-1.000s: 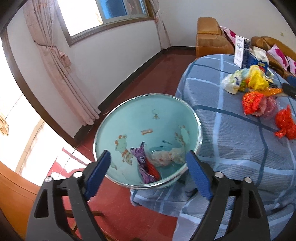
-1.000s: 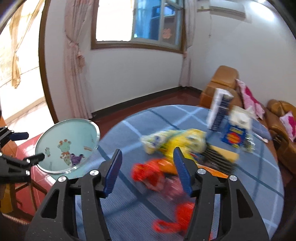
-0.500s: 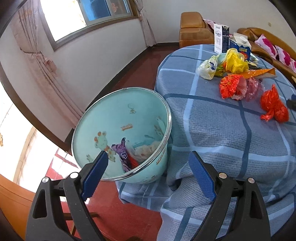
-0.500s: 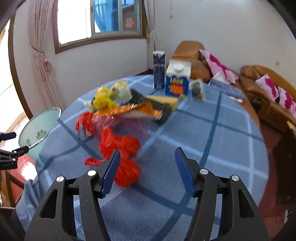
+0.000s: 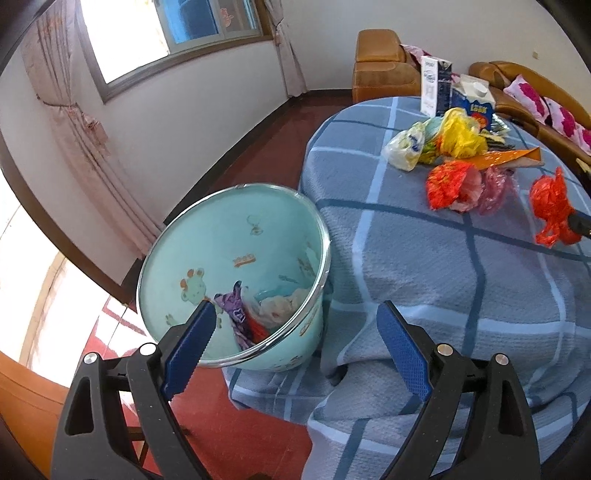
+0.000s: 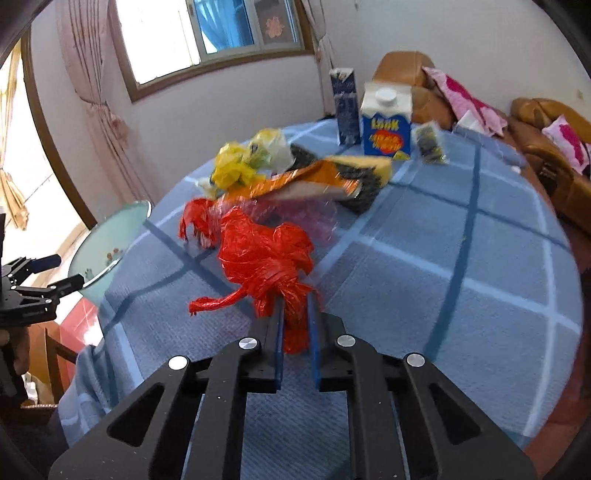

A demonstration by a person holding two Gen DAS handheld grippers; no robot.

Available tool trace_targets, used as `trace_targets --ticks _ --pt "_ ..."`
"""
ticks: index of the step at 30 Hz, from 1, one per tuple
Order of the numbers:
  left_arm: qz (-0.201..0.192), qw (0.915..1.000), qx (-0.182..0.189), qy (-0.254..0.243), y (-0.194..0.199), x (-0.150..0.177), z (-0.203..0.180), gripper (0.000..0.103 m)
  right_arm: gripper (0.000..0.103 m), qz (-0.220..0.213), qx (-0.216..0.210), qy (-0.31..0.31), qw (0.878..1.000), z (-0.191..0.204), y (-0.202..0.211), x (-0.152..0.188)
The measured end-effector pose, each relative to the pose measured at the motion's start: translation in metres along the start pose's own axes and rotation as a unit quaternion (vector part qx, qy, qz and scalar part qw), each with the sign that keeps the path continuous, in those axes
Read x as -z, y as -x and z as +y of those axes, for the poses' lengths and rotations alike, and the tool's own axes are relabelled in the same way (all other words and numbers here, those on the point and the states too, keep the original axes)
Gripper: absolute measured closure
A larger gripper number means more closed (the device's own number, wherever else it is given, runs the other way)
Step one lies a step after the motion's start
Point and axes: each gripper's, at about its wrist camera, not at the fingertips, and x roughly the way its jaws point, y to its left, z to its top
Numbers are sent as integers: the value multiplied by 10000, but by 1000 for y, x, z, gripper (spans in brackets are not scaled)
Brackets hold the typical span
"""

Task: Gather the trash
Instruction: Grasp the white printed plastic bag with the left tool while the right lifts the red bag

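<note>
Across the round tabletop [image 6: 461, 280] lay a blue cloth crossed with pale and dark stripes, hanging in folds over the near edge. Around it stood white walls, a window [image 6: 229, 33] with pink curtains, a dark red floor [image 5: 258, 439] and a tan sofa [image 6: 550, 147] with pink cushions.

Only the left wrist view looked down into the pale green trash bucket [image 5: 229, 240], which stood just beside the tabletop edge, its steel rim tilted toward the camera and cartoon animals printed inside. Purple, red and whitish wrappers [image 5: 258, 314] lay at its bottom. The left gripper [image 5: 295, 332] hung over the bucket's near rim with its blue-padded jaws spread wide and nothing between them.

Only the right wrist view showed the grasp. The right gripper [image 6: 295, 325] had its jaws drawn almost together on the twisted tail of a red plastic bag [image 6: 266, 254], whose crumpled, glossy body bulged beyond the tips, with one thin strip trailing to the left. Whether the bag rested on the cloth or was lifted clear could not be told.

Farther back sat more litter: a second red bag [image 6: 197, 219] against a pinkish clear bag [image 6: 295, 218], an orange foil wrapper [image 6: 295, 181], yellow bags [image 6: 236, 170], a dark sponge-like pad [image 6: 362, 184], a blue milk carton [image 6: 386, 122] and a tall dark carton [image 6: 345, 107].
</note>
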Motion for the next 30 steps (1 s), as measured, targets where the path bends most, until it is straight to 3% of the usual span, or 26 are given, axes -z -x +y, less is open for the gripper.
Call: trace_targets --ticks 6,14,22,30 --pt "-122 9997 124 -192 2 -15 -27 16 91 -373 635 121 9972 -26 30 -2" --pt "-272 9978 401 -452 0 -44 -80 16 91 -487 1132 -388 9916 -88 39 -2" --pt "-290 9963 555 -584 -13 -63 -125 16 91 -502 1292 -678 9880 -118 42 5" --pt "-186 9982 471 -316 -31 -78 -118 16 91 -504 1277 -731 9878 -124 39 9"
